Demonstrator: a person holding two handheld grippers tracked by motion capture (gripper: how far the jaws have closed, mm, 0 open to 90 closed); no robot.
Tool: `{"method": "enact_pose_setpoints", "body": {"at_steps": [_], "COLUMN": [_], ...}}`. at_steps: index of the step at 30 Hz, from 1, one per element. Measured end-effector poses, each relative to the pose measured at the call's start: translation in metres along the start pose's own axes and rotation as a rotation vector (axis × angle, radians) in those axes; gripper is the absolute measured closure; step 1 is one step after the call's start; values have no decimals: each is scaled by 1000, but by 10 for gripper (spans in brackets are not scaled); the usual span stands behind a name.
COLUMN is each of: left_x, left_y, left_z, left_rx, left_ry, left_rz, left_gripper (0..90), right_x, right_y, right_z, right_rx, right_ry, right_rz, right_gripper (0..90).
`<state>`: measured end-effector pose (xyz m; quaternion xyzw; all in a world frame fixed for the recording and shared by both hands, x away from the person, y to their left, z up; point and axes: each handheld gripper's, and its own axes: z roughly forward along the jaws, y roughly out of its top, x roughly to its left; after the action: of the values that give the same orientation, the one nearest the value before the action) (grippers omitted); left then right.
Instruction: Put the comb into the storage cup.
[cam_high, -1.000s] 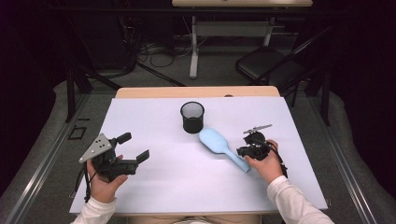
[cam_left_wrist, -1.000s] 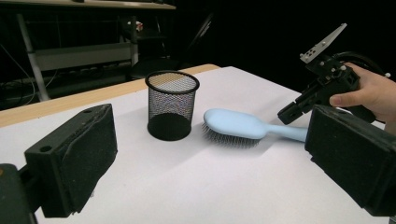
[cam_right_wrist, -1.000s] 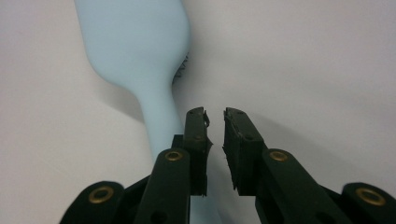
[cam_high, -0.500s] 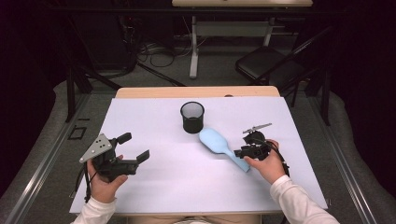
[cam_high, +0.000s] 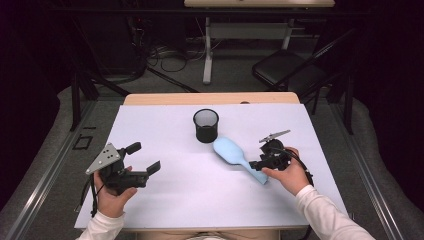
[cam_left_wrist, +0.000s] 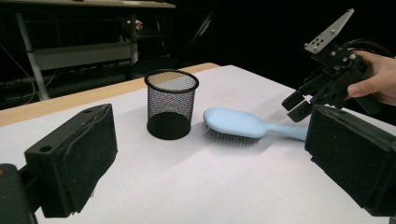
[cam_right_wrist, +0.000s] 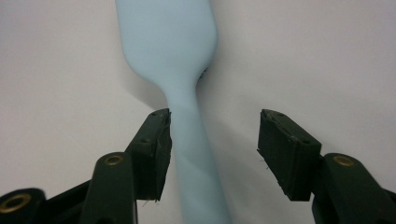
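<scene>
From the high view, the light-blue hairbrush (cam_high: 235, 156) lies bristles-down right of centre, just near of the mesh cup (cam_high: 206, 125); the right gripper (cam_high: 263, 163) hangs over its handle. The left gripper (cam_left_wrist: 205, 163) sits spread, idle. In the right gripper view the jaws stand spread, handle off-centre against one: shift across, then close.

My high view sits above my side of the table (cam_high: 165, 125) and looks forward and down, taking in the whole top and the floor beyond. My left gripper view rides low near the tabletop, facing across it past its own jaws toward the mesh cup (cam_left_wrist: 171, 103), the hairbrush (cam_left_wrist: 243, 125) and the right gripper (cam_left_wrist: 306, 100) farther off. My right gripper view looks from close above onto the brush handle. All three views share the hairbrush.
</scene>
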<state>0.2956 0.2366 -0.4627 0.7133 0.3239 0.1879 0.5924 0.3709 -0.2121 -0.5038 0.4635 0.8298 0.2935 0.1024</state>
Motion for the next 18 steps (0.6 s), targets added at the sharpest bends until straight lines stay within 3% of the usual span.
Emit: {"method": "enact_pose_setpoints", "body": {"at_steps": [11,15,18], "left_x": [0,0,0], "left_y": [0,0,0], "left_z": [0,0,0], "left_rx": [2,-1,0], "left_ry": [-3,-2,-3], "left_rz": [-2,2,-1], "left_gripper": [25,25,25], "right_x": [4,6,6], "right_y": [3,5,7], "right_z": [-2,-3,-4], "right_rx": [14,24,55], "right_ry": [5,-18,-14], "right_rz": [-59,-96,-86], "right_gripper": [356,320,302]}}
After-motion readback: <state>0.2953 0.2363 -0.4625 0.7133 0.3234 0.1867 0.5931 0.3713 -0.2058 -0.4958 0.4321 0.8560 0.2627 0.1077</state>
